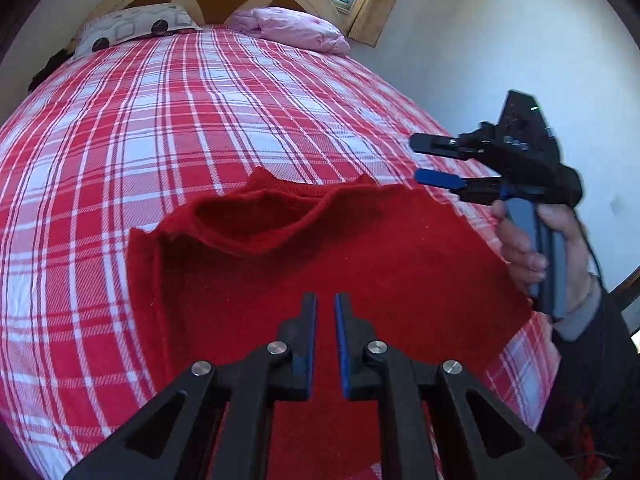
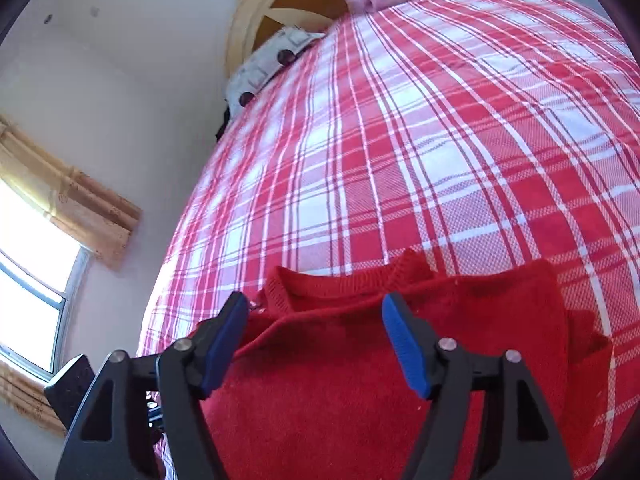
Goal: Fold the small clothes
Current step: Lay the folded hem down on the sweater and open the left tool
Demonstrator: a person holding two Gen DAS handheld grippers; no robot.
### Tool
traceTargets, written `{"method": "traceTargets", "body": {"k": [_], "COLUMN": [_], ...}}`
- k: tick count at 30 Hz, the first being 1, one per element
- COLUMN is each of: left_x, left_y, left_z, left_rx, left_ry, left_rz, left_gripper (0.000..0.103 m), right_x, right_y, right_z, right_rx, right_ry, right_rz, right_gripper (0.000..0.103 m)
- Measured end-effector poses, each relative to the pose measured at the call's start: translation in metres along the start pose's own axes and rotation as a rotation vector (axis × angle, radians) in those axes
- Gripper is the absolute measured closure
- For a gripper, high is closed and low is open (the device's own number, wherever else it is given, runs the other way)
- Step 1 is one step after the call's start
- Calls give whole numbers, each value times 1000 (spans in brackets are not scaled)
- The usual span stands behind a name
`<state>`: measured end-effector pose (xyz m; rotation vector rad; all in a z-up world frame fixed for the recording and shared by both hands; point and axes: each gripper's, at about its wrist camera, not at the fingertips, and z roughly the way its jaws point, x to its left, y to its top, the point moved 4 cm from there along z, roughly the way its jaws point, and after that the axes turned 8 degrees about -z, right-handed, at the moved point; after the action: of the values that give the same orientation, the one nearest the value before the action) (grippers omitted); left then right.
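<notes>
Black claws [image 1: 325, 300], blue pads [image 2: 404, 344]

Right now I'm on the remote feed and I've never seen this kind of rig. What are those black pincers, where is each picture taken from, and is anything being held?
There is no robot arm: a person holds a two-finger tool in each hand, with a camera on each looking along its fingers. The left view shows the left gripper, jaws nearly together with nothing between them, and the person's other hand holding the right gripper. The right view shows that gripper open above a red knitted garment, gripping nothing. The garment lies on a red and white checked bedspread, with two pillows at the headboard.
</notes>
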<state>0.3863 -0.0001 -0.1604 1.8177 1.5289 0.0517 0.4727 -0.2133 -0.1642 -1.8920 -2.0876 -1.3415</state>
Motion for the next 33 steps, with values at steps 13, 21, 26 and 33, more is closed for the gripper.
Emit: {"method": "traceTargets", "body": {"k": [13,21,26,33], "left_x": [100,64,96,101], "left_y": [17,36,23,-10], "left_z": [27,9,33,6], "left_rx": [-39,-132,-55,-113], "left_ry": [185,292,399,326], "left_rz": [-349,-221,-283,-310], "left_gripper": [94,94,94,94], "right_x": [-62,-27,-10,-28], "right_y": [-47,-53,-75,-106], "right_z": [-36,-64,-70,-84], "right_rx": [104,11,42,55], "right_ry": [-264,-318,-321,-364], "right_rz": [-20,-133,-205,-180], "right_gripper": [32,30,30,31]}}
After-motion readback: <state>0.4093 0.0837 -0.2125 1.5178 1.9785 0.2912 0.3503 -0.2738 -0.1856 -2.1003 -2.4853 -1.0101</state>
